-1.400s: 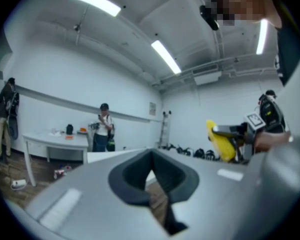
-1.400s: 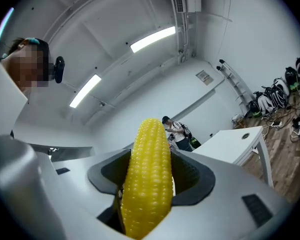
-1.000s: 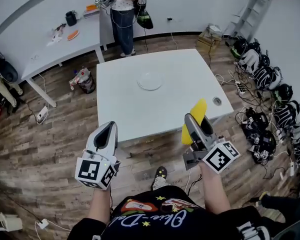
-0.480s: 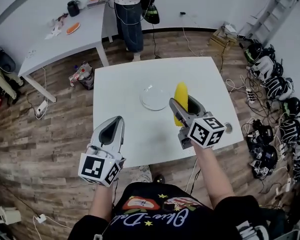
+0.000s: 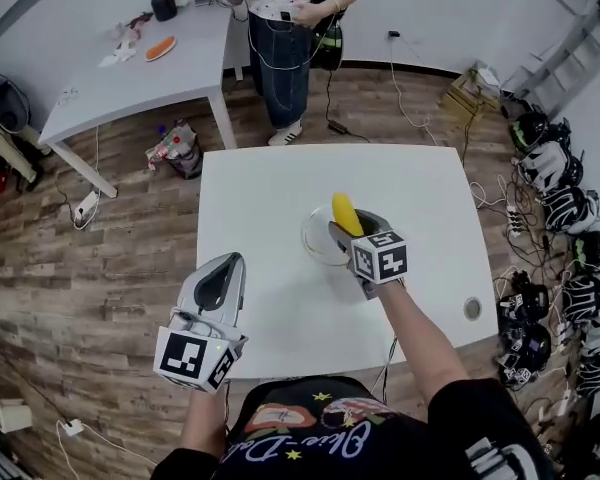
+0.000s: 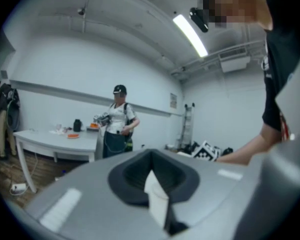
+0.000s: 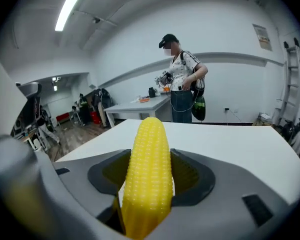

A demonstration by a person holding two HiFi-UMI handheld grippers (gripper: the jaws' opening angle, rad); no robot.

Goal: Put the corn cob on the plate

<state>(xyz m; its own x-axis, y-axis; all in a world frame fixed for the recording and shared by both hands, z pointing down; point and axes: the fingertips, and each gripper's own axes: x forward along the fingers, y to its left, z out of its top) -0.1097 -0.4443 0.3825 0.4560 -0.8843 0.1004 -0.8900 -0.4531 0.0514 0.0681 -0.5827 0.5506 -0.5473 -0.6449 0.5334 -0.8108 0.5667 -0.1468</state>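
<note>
A yellow corn cob (image 5: 344, 213) sticks up out of my right gripper (image 5: 343, 226), which is shut on it. The cob hangs over the clear glass plate (image 5: 318, 240) near the middle of the white table (image 5: 260, 208); whether it touches the plate I cannot tell. In the right gripper view the corn cob (image 7: 149, 169) fills the gap between the jaws, pointing out over the table (image 7: 230, 149). My left gripper (image 5: 226, 264) is held over the table's near left edge, shut and holding nothing. Its closed jaws (image 6: 152, 184) point away from the plate.
A person (image 5: 295, 28) stands just beyond the table's far edge. A second white table (image 5: 130, 78) with small items is at the back left. Helmets and cables (image 5: 560, 198) lie on the floor to the right. A round cable hole (image 5: 471, 309) sits near the front right corner.
My right gripper has carried the corn cob from the table's near right edge forward and left to above the plate. The left gripper has stayed at the near left edge.
</note>
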